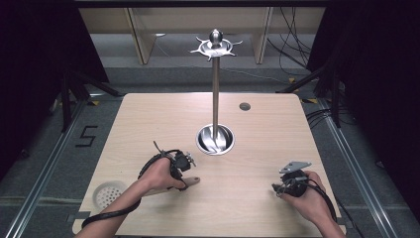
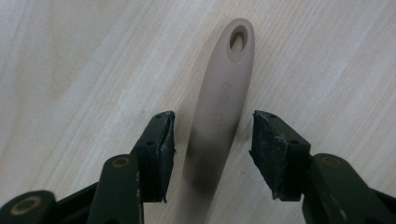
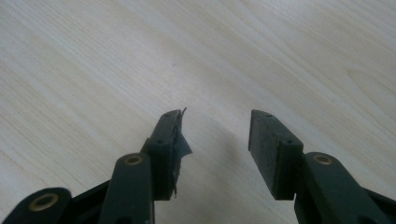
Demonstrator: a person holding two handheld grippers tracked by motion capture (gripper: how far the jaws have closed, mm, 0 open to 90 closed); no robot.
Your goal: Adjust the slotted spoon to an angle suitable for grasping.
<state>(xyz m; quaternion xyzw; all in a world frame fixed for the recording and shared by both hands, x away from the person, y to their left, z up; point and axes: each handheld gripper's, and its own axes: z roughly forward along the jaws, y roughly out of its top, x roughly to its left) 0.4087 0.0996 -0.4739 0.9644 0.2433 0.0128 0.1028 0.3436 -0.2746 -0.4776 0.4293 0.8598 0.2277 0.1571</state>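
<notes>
On the floor left of the table [image 1: 148, 119] a black mark shaped like the digit 5 [image 1: 87, 136] can be read. At the table's near left corner sits a round white perforated disc [image 1: 108, 194], set in or on the wood; which, I cannot tell. Just right of it the left hand [image 1: 161, 174] holds the left gripper [image 2: 213, 133] low over the tabletop, its jaws spread apart on either side of a beige utensil handle [image 2: 219, 107] that lies flat on the wood, with a gap between each pad and the handle. The handle has an oval hanging hole at its far end and raised lettering along its length, too faint to read. In the high view the handle's tip [image 1: 194, 181] pokes out to the right of the hand. Further back, near the middle of the table, a tall metal stand [image 1: 215, 94] rises from a round shiny bowl-like base [image 1: 215, 139]; the base holds nothing but the pole, and the top carries a ring of hooks under a ball knob. A small dark round inset [image 1: 244, 106] lies in the wood behind and right of it. At the near right the right hand [image 1: 312, 196] holds the right gripper [image 3: 215, 133] over bare wood, jaws parted with nothing between them.
</notes>
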